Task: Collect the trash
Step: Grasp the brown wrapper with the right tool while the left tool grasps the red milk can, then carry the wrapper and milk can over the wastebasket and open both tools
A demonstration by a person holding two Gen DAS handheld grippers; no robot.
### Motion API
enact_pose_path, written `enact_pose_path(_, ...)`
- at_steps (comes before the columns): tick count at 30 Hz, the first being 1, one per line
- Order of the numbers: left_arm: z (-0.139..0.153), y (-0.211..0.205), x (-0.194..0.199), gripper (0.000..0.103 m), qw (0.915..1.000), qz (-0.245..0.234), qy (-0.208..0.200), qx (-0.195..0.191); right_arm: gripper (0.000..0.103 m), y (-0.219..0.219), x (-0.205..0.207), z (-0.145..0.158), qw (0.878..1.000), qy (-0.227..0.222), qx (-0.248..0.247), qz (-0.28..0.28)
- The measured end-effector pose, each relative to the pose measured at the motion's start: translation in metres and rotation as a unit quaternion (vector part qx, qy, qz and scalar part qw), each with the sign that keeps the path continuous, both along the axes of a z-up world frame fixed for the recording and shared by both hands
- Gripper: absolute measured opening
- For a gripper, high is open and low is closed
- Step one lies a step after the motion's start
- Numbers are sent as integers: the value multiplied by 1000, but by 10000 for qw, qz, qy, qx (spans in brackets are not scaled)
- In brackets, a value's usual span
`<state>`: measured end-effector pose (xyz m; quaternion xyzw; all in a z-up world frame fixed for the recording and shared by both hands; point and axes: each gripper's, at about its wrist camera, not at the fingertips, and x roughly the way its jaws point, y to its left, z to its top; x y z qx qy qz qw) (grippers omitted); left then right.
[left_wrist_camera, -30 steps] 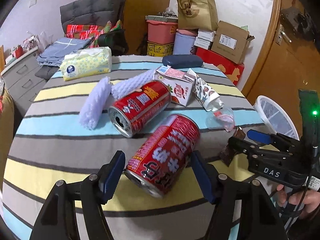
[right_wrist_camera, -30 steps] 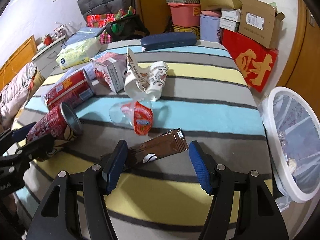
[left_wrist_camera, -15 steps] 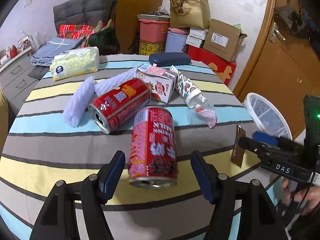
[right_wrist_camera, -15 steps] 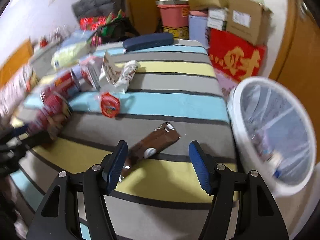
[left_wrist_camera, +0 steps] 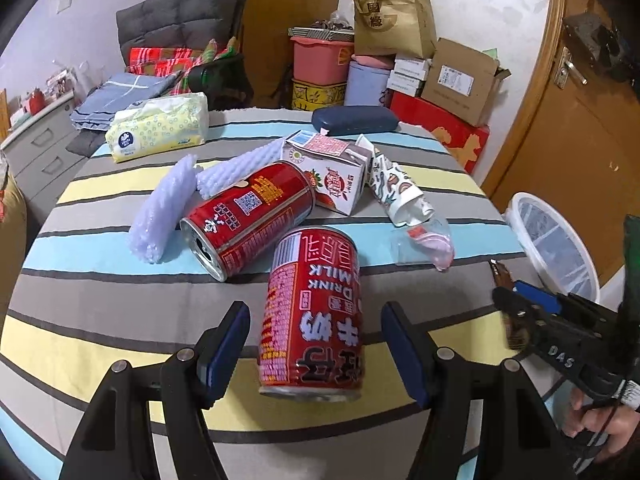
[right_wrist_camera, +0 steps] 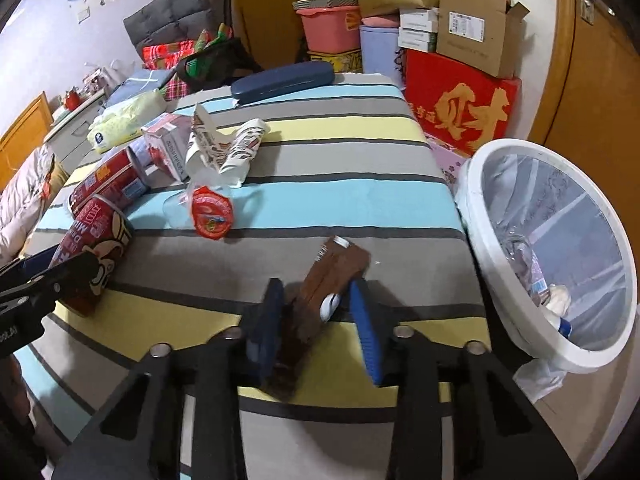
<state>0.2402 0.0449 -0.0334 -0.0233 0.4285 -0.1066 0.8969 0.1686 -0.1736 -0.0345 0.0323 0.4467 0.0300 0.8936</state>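
A red milk-drink can [left_wrist_camera: 314, 312] lies on the striped table between the fingers of my open left gripper [left_wrist_camera: 316, 338], which straddles it with gaps on both sides. My right gripper [right_wrist_camera: 320, 320] has closed on a brown snack wrapper [right_wrist_camera: 324, 292]. It also shows in the left wrist view [left_wrist_camera: 520, 304]. A second red can [left_wrist_camera: 248, 216], a strawberry milk carton [left_wrist_camera: 332, 172], a crumpled paper cup [left_wrist_camera: 400, 192], a clear lidded cup [right_wrist_camera: 206, 210] and white foam sleeves [left_wrist_camera: 164, 208] lie on the table. A white lined trash bin [right_wrist_camera: 548, 248] stands to the right.
A tissue pack [left_wrist_camera: 160, 130] and a dark blue case [left_wrist_camera: 354, 120] lie at the table's far end. Boxes and bins [left_wrist_camera: 400, 64] are stacked behind by the wall. A wooden door [left_wrist_camera: 580, 128] is on the right. The table's right edge runs next to the bin.
My right gripper has closed from wide open onto the brown wrapper. The left gripper has swung round so the near can lies lengthwise between its fingers.
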Motion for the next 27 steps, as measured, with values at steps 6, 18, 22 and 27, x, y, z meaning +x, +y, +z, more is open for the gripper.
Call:
enact_pose_path(6, -4, -3, 3, 53, 9999, 44, 119, -58, 20, -8, -4, 1, 9998, -35, 170, 92)
enact_pose_path(18, 8, -13, -11, 53, 10000, -9, -61, -5, 19, -9, -11, 11, 9986, -333, 314, 253)
enact_pose_path(22, 17, -17, -15, 53, 9998, -45, -183, -61, 19, -16, -13, 17, 9983, -418, 361, 211)
enact_pose_path(27, 32, -28, -21, 53, 9992, -110, -377, -94, 19, -25, -17, 25, 9975, -571, 385, 180)
